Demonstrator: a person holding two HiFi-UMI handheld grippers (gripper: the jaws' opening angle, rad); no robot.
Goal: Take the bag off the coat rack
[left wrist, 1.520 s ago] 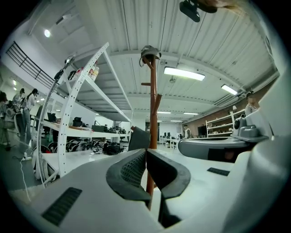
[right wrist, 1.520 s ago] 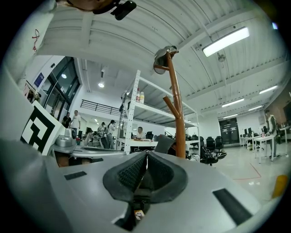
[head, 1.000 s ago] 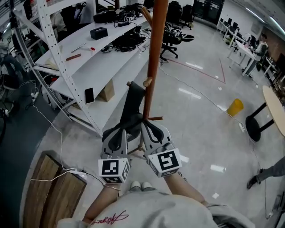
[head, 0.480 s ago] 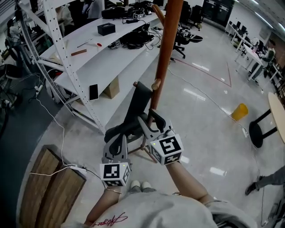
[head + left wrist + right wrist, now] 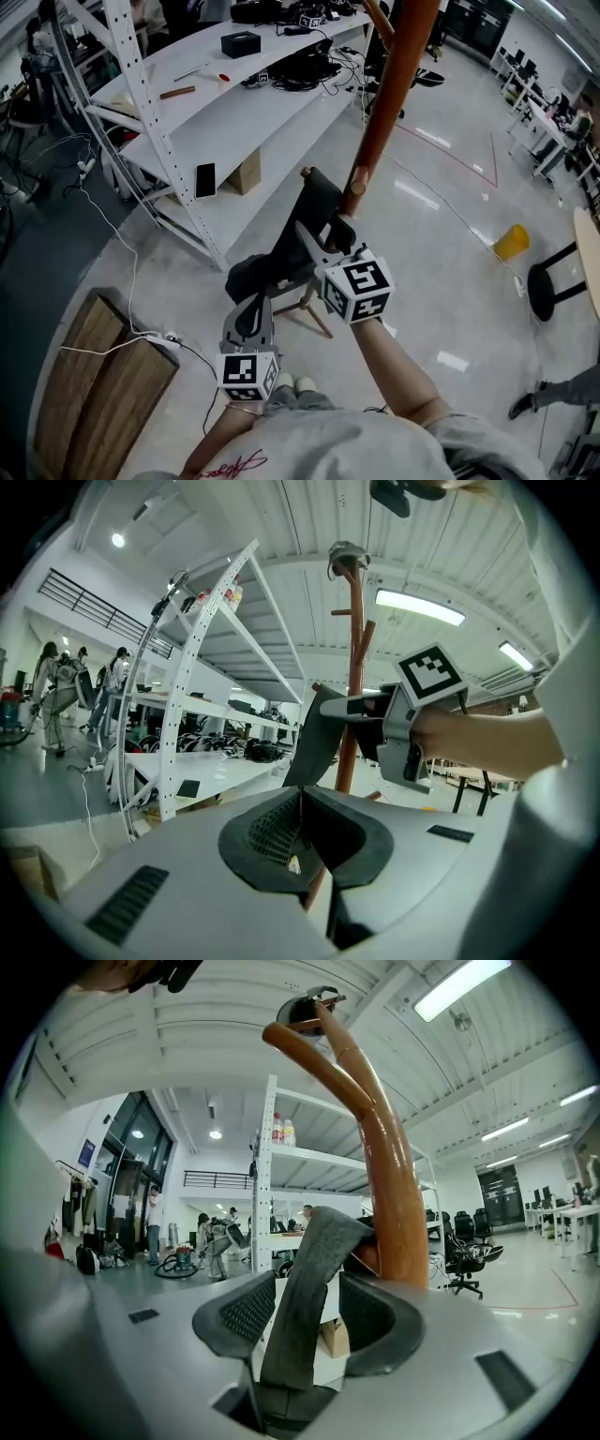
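The bag (image 5: pixel 255 272) hangs on the coat rack (image 5: pixel 389 103), a dark, soft bundle low beside the brown pole; its wide grey strap (image 5: pixel 317 199) runs up from the body and loops over a short peg (image 5: pixel 354 187) on the pole's side. The right gripper (image 5: pixel 323 230) reaches in around that strap just below the peg; in the right gripper view the strap (image 5: pixel 305 1297) stands between the two ribbed pads (image 5: pixel 246 1312), which are spread apart and have just been opening, with light showing between the strap and the right-hand pad, so nothing is clamped. The left gripper (image 5: pixel 253 298) sits lower, its tips at the bag's body; in the left gripper view its jaws are drawn together, and the strap (image 5: pixel 317 738) rises from just behind their tips; whether any fabric is nipped between them cannot be told. Behind the rack stands a white shelf unit (image 5: pixel 159 141) with a phone (image 5: pixel 204 178) lying on one level and a black box (image 5: pixel 241 43) on the level above; a cardboard box (image 5: pixel 246 171) sits under it; wooden boards (image 5: pixel 103 375) lie at the lower left; a yellow bucket (image 5: pixel 511 242) stands well apart on the glossy floor (image 5: pixel 441 281).
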